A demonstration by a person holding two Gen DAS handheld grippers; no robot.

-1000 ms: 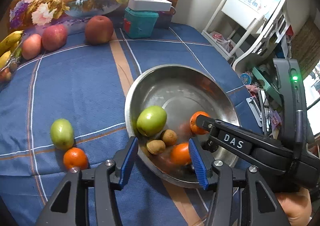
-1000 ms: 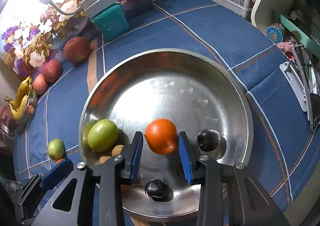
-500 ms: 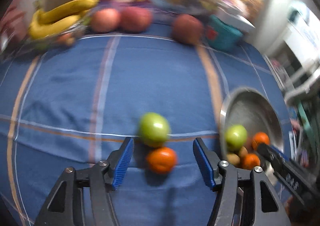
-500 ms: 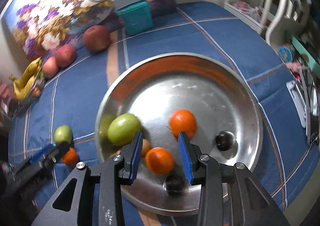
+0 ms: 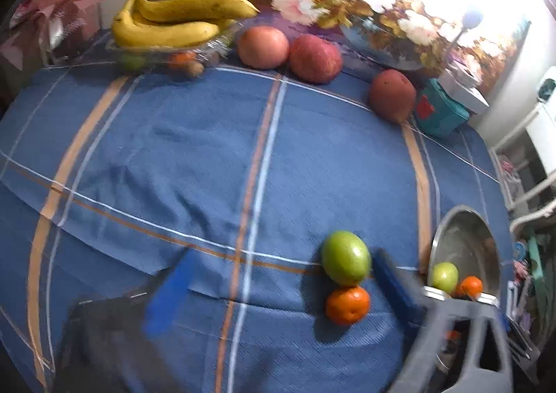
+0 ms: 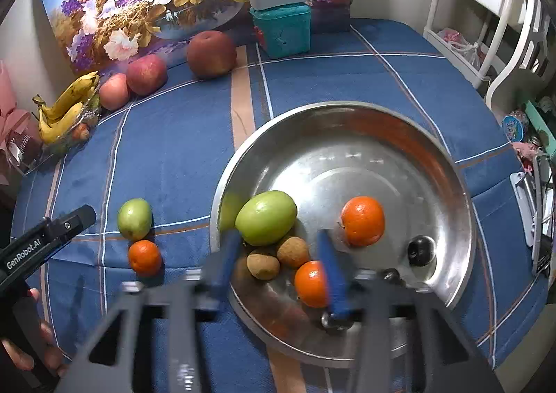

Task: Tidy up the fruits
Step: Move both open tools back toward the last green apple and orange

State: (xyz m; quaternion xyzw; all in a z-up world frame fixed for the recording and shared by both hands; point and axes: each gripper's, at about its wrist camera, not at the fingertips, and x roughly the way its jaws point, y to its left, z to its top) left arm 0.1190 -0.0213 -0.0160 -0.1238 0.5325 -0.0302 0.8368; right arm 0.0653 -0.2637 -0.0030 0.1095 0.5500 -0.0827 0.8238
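Observation:
A steel bowl (image 6: 347,108) holds a green fruit (image 6: 266,217), two oranges (image 6: 363,221) (image 6: 311,283), two small brown fruits (image 6: 263,266) and a dark plum (image 6: 420,250). My right gripper (image 6: 278,266) hangs over the bowl's near side, jaws opening; the brown fruits show between its fingers, the nearer orange lies loose by the right finger. On the blue cloth a green fruit (image 5: 345,257) and an orange (image 5: 346,304) lie side by side. My left gripper (image 5: 278,288) hovers above them, jaws opening wide, both fruits just inside its right finger (image 5: 392,285), untouched.
Bananas (image 5: 173,21) on a clear tray, three red apples (image 5: 263,47) (image 5: 315,54) (image 5: 392,96) and a teal box (image 5: 439,111) line the far edge before a flower painting. A white chair (image 6: 504,45) stands right of the table. A hand (image 6: 21,351) holds the left tool.
The right gripper let the orange go into the bowl and its jaws spread. The left gripper swung left from the bowl to the green fruit and orange on the cloth, opening wide.

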